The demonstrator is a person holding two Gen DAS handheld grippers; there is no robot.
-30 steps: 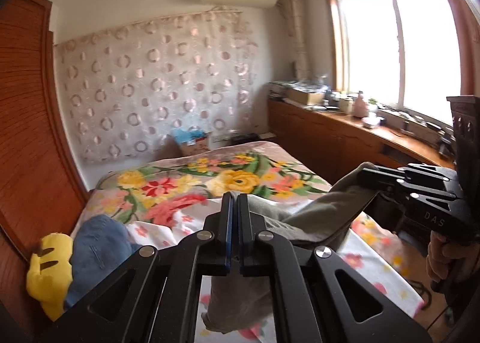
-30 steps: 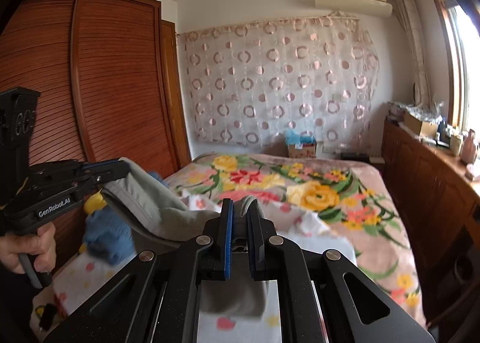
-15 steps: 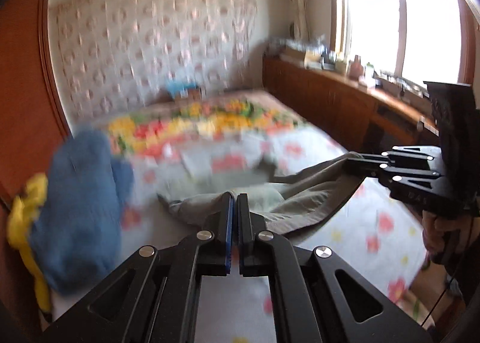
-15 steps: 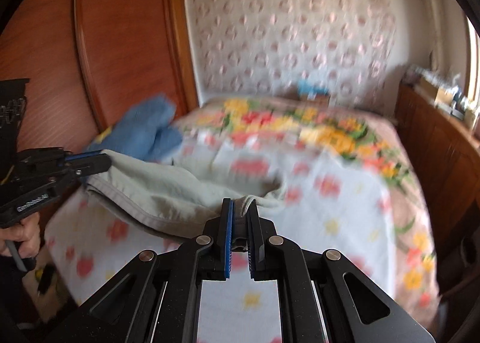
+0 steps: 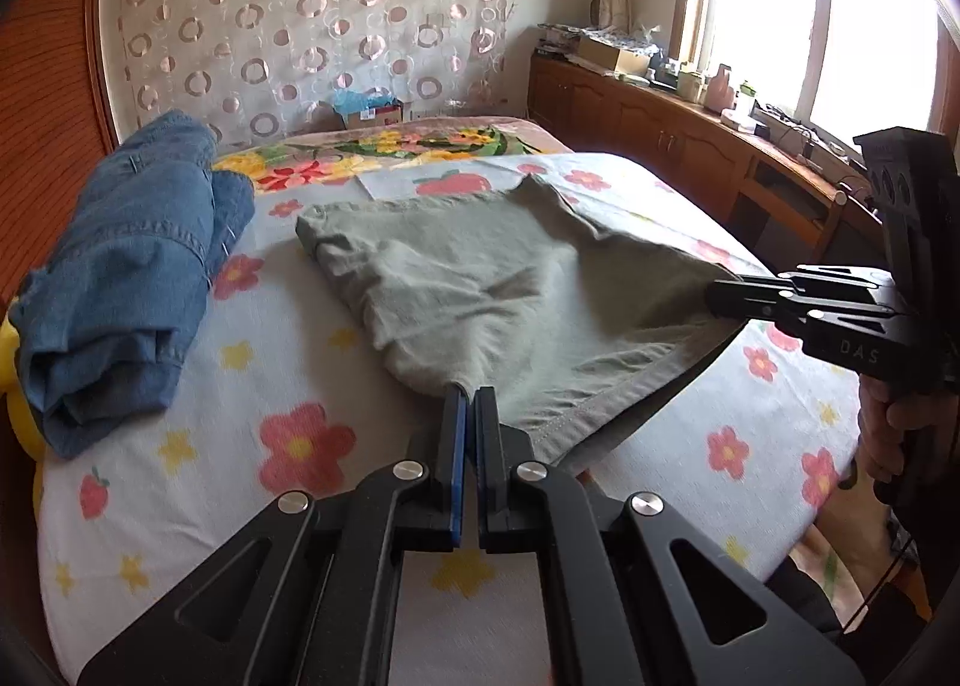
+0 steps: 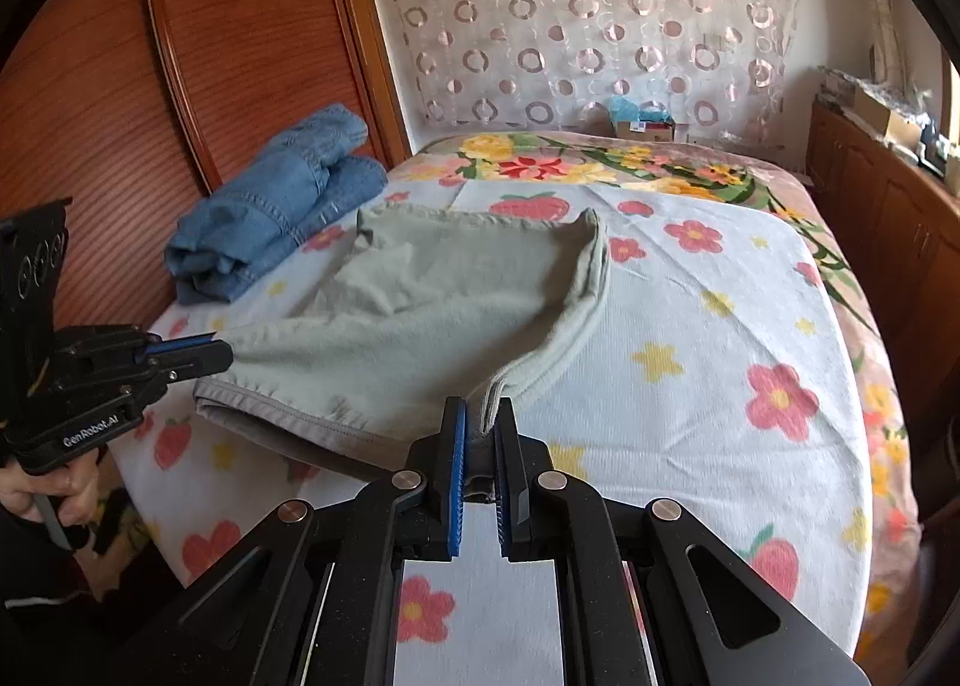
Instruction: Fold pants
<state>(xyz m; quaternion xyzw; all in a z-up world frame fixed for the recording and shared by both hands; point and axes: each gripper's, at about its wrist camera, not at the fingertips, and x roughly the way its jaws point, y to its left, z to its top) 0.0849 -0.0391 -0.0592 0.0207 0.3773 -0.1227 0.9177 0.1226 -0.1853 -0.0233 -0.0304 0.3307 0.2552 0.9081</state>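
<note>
The grey-green pants lie spread on the bed, long axis running away toward the far end. The left hand-held gripper and right hand-held gripper each pinch a near corner, equally close.

One grey-green pants, one denim bundle.

Black left tool — blue pad, silver screws; right tool alike, marked "DAS".
</note>
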